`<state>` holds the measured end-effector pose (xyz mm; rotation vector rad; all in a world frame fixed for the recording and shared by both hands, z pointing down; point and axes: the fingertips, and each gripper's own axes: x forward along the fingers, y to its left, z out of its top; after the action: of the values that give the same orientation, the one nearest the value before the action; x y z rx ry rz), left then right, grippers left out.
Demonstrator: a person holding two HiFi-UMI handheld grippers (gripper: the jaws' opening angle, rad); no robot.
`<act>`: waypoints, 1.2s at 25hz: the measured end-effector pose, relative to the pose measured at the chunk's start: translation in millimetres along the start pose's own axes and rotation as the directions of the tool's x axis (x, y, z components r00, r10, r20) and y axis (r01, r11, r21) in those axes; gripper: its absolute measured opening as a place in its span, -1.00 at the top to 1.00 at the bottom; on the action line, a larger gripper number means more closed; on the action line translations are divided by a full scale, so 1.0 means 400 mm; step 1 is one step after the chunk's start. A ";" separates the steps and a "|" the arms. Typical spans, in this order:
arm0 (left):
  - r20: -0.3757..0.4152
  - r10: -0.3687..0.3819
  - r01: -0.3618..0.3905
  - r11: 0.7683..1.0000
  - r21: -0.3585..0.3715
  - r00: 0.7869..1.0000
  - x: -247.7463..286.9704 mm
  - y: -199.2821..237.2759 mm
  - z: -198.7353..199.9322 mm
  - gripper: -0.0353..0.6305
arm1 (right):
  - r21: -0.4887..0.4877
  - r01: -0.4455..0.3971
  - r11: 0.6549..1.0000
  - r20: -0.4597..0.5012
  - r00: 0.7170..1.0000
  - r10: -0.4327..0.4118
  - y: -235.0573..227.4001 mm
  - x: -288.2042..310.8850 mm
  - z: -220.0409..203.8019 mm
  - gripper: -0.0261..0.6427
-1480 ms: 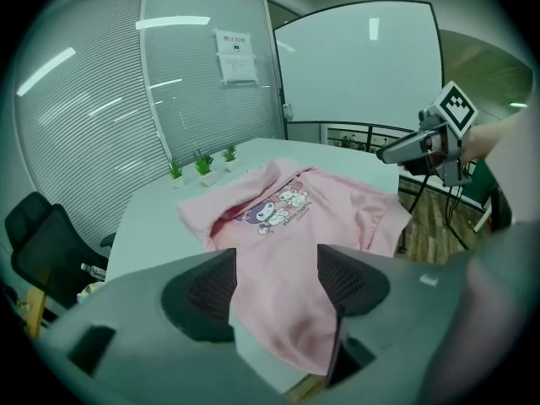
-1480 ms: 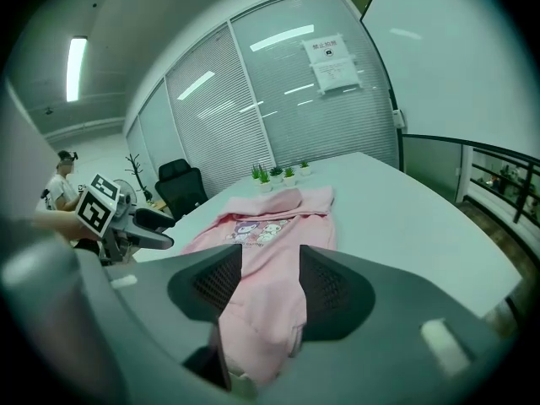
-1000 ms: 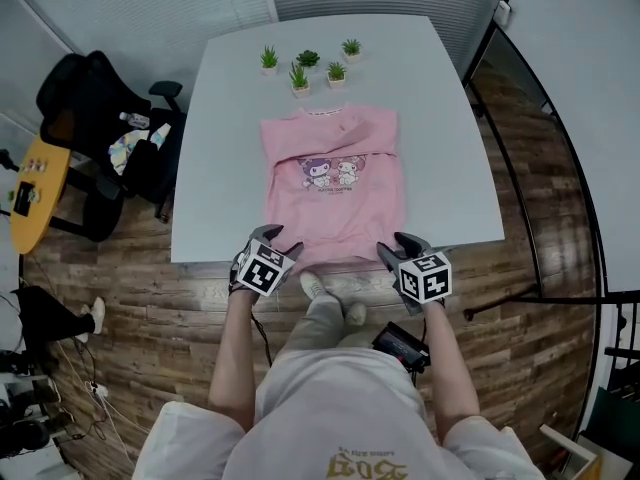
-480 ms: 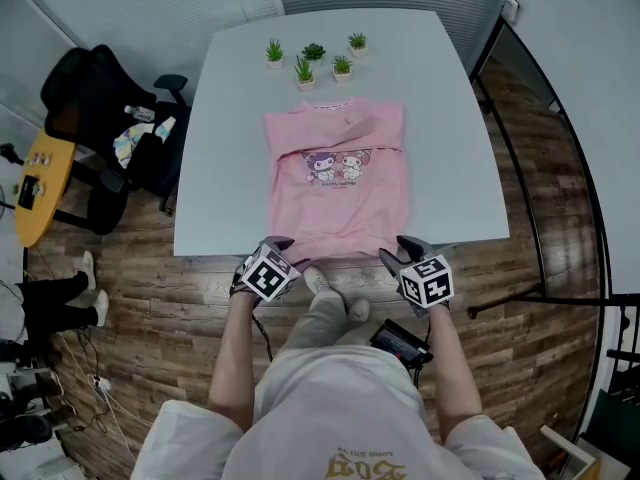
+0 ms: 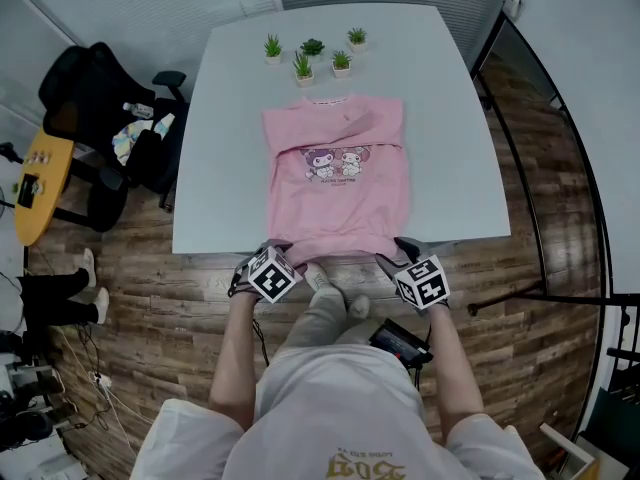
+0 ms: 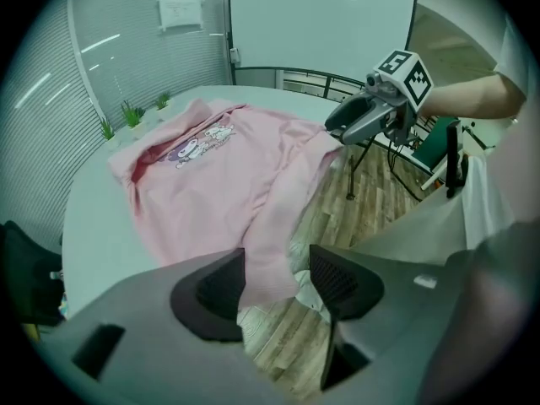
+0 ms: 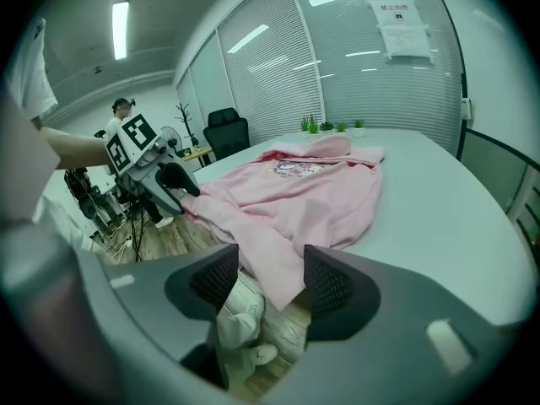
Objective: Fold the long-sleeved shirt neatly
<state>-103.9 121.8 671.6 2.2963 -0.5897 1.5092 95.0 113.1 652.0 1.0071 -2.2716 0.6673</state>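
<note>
1. Your left claw [image 6: 274, 281] points steeply down at the near edge of the white rectangular table [image 5: 225, 168]. Its jaws are partly apart.
2. One corner of the hem of the pink long-sleeved fabric shirt [image 5: 335, 198] hangs between those jaws. The cloth lies against the left-hand pad [image 6: 221, 287]. A strip of wooden plank floor [image 5: 200, 298] shows before the other pad, so nothing is pinched there.
3. Your right claw [image 7: 268, 281] is at the other hem corner, well apart from the left one and tilted less steeply. Its jaws have just been opening and now stand wide.
4. That second corner droops between the right claw's jaws, closer to the right-hand pad [image 7: 331, 289]. It is clear of the left-hand one (a pale shoe [image 7: 240, 323] shows through the gap), so this claw has no hold on the cloth either.
5. Ahead of both claws, the shirt lies spread on the table with its cartoon print [image 5: 335, 161] facing up. Folds of cloth cross the chest just beyond the print. Only the hem spills over the table edge towards you.
6. Beyond the collar, far from either claw, five small green potted plants [image 5: 302, 68] cluster near the table's far edge.
7. Out past the left claw's outer side, off the table, a black office chair [image 5: 90, 98] stands on the floor.
</note>
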 end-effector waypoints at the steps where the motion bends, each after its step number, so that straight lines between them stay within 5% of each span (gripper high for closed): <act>1: -0.004 0.002 -0.002 1.000 0.000 1.000 0.004 0.003 -0.004 0.14 | -0.007 0.002 1.000 -0.008 1.000 -0.002 -0.002 0.005 -0.005 0.20; 22: -0.033 0.069 -0.070 0.997 -0.026 0.997 0.027 0.060 -0.059 0.29 | -0.142 0.097 0.985 -0.046 0.993 -0.105 -0.046 0.057 -0.023 0.22; 30: -0.025 0.047 -0.048 0.999 -0.022 0.999 0.018 0.061 -0.077 0.32 | -0.149 0.125 0.981 -0.052 0.990 -0.134 -0.061 0.056 -0.026 0.39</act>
<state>-138.0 114.4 691.1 2.2588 -0.6557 1.5427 104.2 93.9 679.4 1.0390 -2.1457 0.4646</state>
